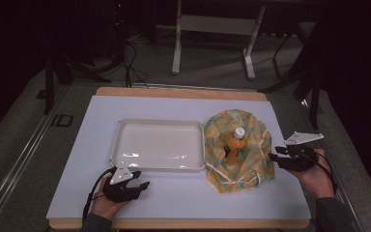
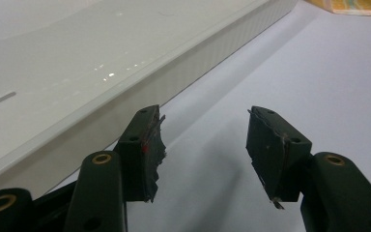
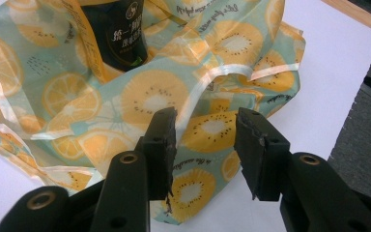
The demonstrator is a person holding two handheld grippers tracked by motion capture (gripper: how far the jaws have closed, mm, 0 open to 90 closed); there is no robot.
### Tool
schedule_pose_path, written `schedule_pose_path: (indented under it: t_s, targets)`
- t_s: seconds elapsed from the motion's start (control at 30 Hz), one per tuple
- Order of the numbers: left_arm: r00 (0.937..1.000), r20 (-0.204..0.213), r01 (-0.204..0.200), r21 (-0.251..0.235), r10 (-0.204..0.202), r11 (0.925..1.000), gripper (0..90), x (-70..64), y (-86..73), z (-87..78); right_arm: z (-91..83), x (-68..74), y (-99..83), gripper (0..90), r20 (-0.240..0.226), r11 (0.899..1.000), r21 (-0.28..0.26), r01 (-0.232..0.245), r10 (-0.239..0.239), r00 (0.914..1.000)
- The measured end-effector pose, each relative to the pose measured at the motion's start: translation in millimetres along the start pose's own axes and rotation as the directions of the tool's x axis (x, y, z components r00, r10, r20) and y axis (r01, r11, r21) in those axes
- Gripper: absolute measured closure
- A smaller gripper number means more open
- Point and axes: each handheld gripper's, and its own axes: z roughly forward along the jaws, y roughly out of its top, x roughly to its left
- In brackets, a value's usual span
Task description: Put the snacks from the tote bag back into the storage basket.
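- Fruit-print cloth bag (image 1: 239, 157), soft fabric in pale green with orange citrus and kiwi slices, lies slumped at centre right of the high view, on the white table cover (image 1: 174, 198), touching the right edge of the tray.
- Nearest the camera, lower left of the high view: the left gripper (image 1: 137, 186) rests on the cover, just in front of the tray's near wall. In its own view the jaws stand well apart with nothing between them, bare cover showing in the gap.
- Lower right of the high view: the right gripper (image 1: 276, 155) is just beside the bag's right edge. In the right gripper view its jaws are spread, framing a fold of the fabric (image 3: 207, 128), but I can't say the pads touch it yet; nothing is clamped.
- Middle of the frame: the shallow white rectangular plastic tray (image 1: 125, 126) lies empty, its long side running left to right.
- Inside the bag, an upright orange bottle with a white cap (image 1: 236, 142) pokes out of the opening; its dark label shows at upper left of the right gripper view.
- The key relation, by my reading: the bag lies straight ahead of the right jaws, toward frame left of them, so the right hand is far nearer than the left.
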Motion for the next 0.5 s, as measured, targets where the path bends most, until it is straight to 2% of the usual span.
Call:
schedule_pose_path:
  t_s: [0.5]
  targets:
    - [1.0, 0.006, -0.005, 0.003, 0.005, 1.0, 46.7, -0.1, 0.1, 0.6, -3.9, 0.0, 11.5, 59.0, -0.019, 0.998, 0.038, 0.05, -0.049, 0.9986]
